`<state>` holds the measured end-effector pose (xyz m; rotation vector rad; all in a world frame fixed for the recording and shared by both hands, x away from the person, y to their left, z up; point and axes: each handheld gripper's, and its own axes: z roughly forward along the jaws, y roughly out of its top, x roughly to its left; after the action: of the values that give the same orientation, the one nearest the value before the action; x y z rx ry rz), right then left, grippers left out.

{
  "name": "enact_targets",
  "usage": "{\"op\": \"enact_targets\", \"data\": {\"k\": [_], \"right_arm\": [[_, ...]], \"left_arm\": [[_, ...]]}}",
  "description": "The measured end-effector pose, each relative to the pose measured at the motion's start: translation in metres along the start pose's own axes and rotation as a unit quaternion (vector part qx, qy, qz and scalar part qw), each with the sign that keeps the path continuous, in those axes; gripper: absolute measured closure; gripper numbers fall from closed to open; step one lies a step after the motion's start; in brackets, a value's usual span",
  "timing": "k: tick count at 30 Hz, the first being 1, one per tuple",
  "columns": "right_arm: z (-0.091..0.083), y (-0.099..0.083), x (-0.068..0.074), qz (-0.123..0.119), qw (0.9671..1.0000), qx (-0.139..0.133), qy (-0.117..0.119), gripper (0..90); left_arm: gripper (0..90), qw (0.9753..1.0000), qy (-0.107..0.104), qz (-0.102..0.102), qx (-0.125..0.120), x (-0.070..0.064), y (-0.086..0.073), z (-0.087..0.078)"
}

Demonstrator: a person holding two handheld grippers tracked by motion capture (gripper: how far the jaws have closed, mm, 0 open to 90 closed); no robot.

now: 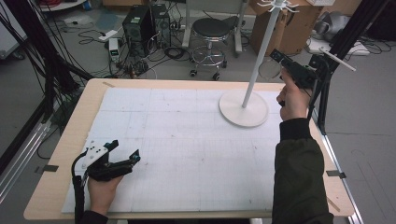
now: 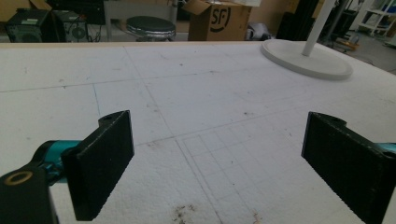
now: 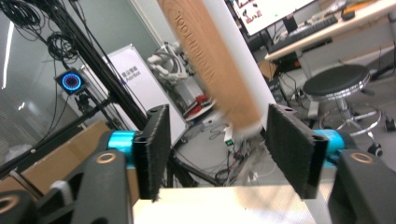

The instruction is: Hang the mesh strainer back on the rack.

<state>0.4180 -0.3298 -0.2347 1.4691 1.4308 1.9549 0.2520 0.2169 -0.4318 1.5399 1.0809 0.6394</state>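
Right gripper (image 1: 280, 59) up at 2 o'clock, jaws wide around nothing, lining up on the white round-based stand (image 1: 244, 108); left gripper (image 1: 125, 151) parked, jaws wide, empty.

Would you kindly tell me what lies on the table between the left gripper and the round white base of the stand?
Nothing: the white gridded mat runs bare from the left gripper to the base, as the high view shows.

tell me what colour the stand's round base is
White; the round base shows best in the high view.
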Motion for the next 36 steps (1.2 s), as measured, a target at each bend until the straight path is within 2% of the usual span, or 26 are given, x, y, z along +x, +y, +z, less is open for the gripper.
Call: {"op": "enact_targets", "data": {"k": [12, 19, 24, 27, 31, 36], "right_arm": [[-0.004, -0.002, 0.007, -0.042, 0.9989, 0.012, -0.019, 29.0], [-0.016, -0.007, 0.008, -0.052, 0.9986, 0.006, -0.010, 25.2], [-0.017, -0.014, 0.009, -0.073, 0.9964, 0.042, -0.002, 22.5], [-0.017, -0.015, 0.014, -0.085, 0.9952, 0.050, 0.003, 22.4], [-0.018, -0.018, 0.018, -0.088, 0.9946, 0.055, 0.008, 22.3], [-0.020, -0.027, 0.013, -0.083, 0.9943, 0.066, 0.013, 22.9]], "left_arm": [[9.8, 1.0000, -0.003, 0.000, -0.001, -0.001, 0.000, 0.000], [9.8, 1.0000, -0.003, 0.001, -0.006, -0.002, 0.001, -0.003], [9.8, 1.0000, -0.002, 0.001, -0.009, -0.002, 0.001, -0.003], [9.8, 1.0000, -0.003, 0.003, -0.008, -0.003, 0.001, -0.002], [9.8, 0.9999, -0.003, 0.006, -0.008, -0.004, 0.001, -0.002], [9.8, 0.9999, -0.002, 0.004, -0.009, -0.004, 0.001, -0.003]]}}
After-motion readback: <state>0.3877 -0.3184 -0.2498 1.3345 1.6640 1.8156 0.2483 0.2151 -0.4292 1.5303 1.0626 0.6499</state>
